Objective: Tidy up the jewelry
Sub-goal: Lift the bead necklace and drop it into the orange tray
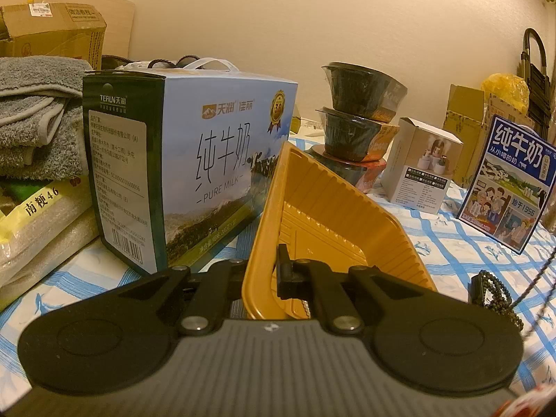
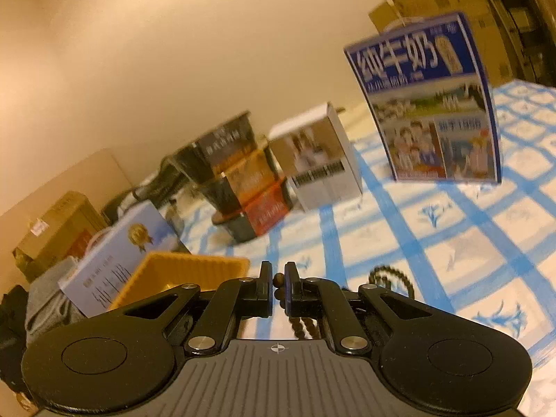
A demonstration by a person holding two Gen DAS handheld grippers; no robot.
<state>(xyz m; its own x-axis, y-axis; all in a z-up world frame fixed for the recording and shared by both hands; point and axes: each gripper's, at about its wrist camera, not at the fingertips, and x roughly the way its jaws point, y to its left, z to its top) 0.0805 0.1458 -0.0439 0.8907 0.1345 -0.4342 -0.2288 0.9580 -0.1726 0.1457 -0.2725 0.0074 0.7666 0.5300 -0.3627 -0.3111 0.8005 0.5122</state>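
In the left wrist view a yellow ribbed plastic tray (image 1: pixel 312 187) stands tipped up on its edge. My left gripper (image 1: pixel 264 271) is shut on the tray's near wall, with one finger inside and the other behind it. A strand of dark beads (image 1: pixel 497 292) hangs at the right edge above the cloth. In the right wrist view my right gripper (image 2: pixel 278 285) is shut on that bead strand (image 2: pixel 304 326). Beads show between the pads and dangle below, and a loop (image 2: pixel 392 278) trails to the right. The tray (image 2: pixel 180 271) lies to the left of this gripper.
A blue-and-white checked cloth (image 1: pixel 451 243) covers the table. A large milk box (image 1: pixel 208 160) stands left of the tray, with folded grey towels (image 1: pixel 34 111) and a rice bag (image 1: pixel 41 215) beyond it. Stacked black bowls (image 1: pixel 361 118), a white box (image 1: pixel 420 166) and a blue milk carton (image 1: pixel 510 180) line the back.
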